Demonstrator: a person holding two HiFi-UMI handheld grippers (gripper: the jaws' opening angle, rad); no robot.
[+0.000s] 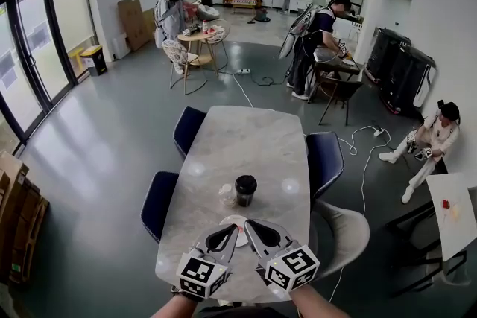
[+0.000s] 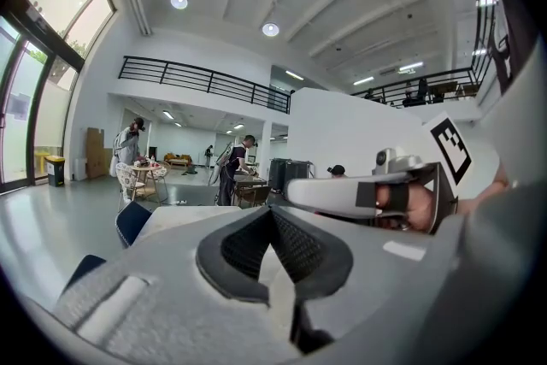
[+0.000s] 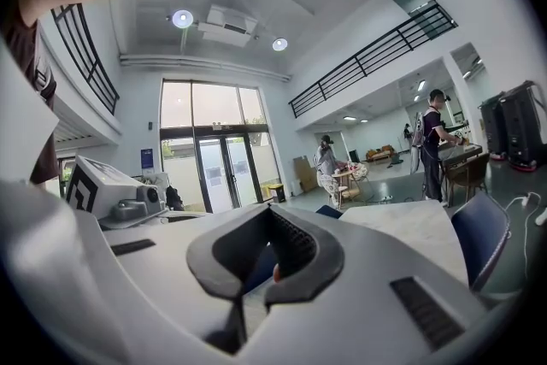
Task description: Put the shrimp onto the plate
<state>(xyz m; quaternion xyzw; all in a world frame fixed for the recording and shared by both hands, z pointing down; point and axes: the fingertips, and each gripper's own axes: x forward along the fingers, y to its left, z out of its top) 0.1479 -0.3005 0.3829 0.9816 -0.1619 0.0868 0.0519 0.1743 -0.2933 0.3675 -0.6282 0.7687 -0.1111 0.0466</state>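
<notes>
Jaws pressed together on our left gripper (image 1: 232, 229) and right gripper (image 1: 250, 224), we hover at the near end of the table (image 1: 246, 145) over the white plate (image 1: 231, 218), where the pink shrimp (image 1: 240, 230) lies between the tips.

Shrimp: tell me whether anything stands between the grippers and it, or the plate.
Nothing visible does. The left gripper and right gripper, jaws together, hang right over the plate at the near end of the table, where a small reddish bit, probably the shrimp, shows. The dark cup stands beyond, out of the way.
</notes>
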